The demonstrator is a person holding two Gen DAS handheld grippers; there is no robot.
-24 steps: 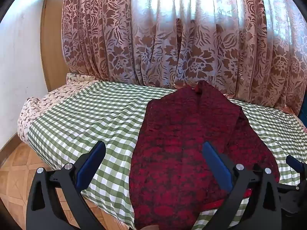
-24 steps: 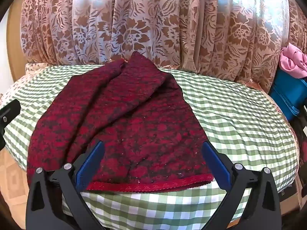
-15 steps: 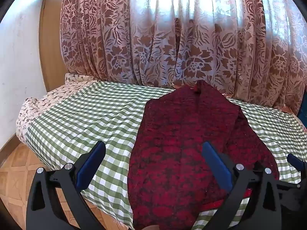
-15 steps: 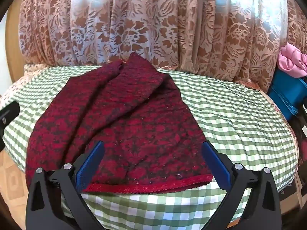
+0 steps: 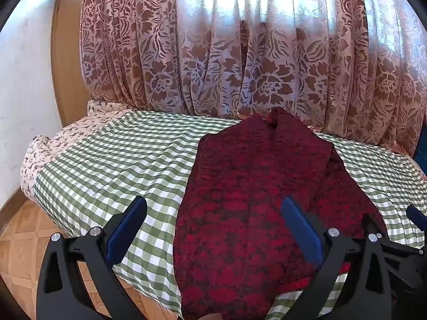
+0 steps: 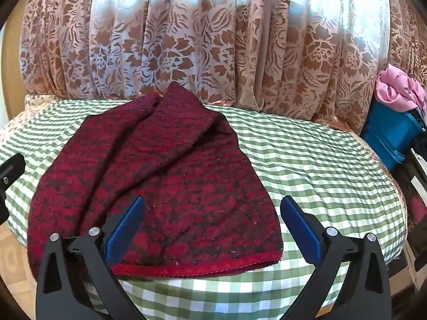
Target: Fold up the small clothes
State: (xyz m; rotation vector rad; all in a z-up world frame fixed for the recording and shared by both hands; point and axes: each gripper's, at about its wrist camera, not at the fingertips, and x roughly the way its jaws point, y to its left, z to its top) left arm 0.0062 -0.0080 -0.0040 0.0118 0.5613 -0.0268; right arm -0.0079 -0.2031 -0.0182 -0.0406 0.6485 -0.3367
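A dark red patterned knit garment lies spread on the green-and-white checked bed cover, its red hem at the near edge. It also shows in the right wrist view, with its hem toward me. My left gripper is open and empty above the garment's near left part. My right gripper is open and empty just above the hem area. The right gripper's tip shows at the left wrist view's right edge.
A floral brown curtain hangs behind the bed. A blue bin with pink cloth stands at the right. Wooden floor and a white wall lie left of the bed.
Both grippers have pulled back and risen slightly; the garment lies unmoved. Both stay open.
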